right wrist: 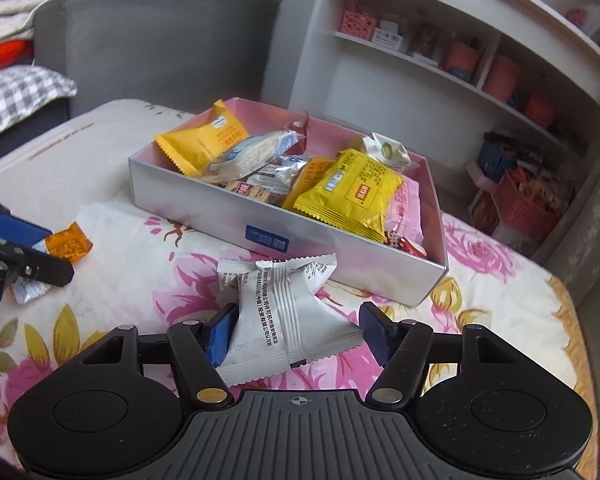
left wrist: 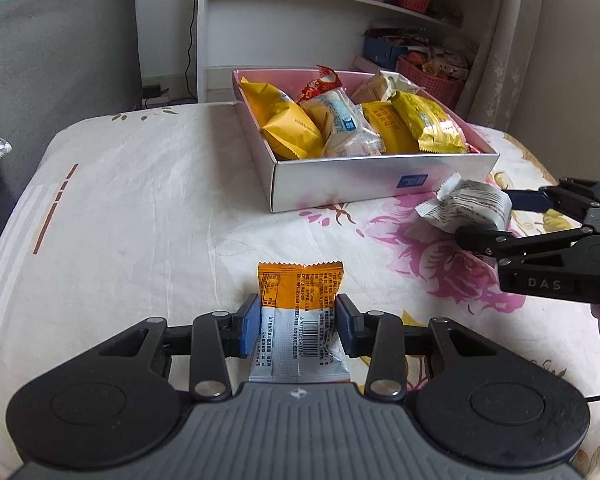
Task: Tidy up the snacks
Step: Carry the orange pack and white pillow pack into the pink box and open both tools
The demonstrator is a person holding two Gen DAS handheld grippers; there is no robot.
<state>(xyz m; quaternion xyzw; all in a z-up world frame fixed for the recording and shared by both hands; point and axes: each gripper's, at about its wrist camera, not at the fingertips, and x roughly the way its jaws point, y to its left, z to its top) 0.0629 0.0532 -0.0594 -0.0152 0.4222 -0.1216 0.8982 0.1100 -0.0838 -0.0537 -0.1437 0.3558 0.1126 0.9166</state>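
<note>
**A:** Snacks first: where are they, relative to the shallow white cardboard box with the pink inside?

**B:** Most lie in the box: yellow and orange foil packets, a clear-wrapped white bar and a red-wrapped piece among them. Two are outside, on the flowered cloth in front of the box's near wall. The orange-and-silver foil snack packet lies well in front of that wall. The white crinkled snack packet lies just in front of the wall, by the box's right corner.

**A:** And the jaws?

**B:** The left gripper has its blue pads pressed on both sides of the orange-and-silver packet, so it is clenched on that packet. The right gripper straddles the white packet. Its left pad touches the wrapper; its right pad stands just clear of the wrapper's edge, so the packet sits between the jaws, not yet pinched.

**A:** What stands behind the box?

**B:** A white shelf unit and a grey sofa.
</note>
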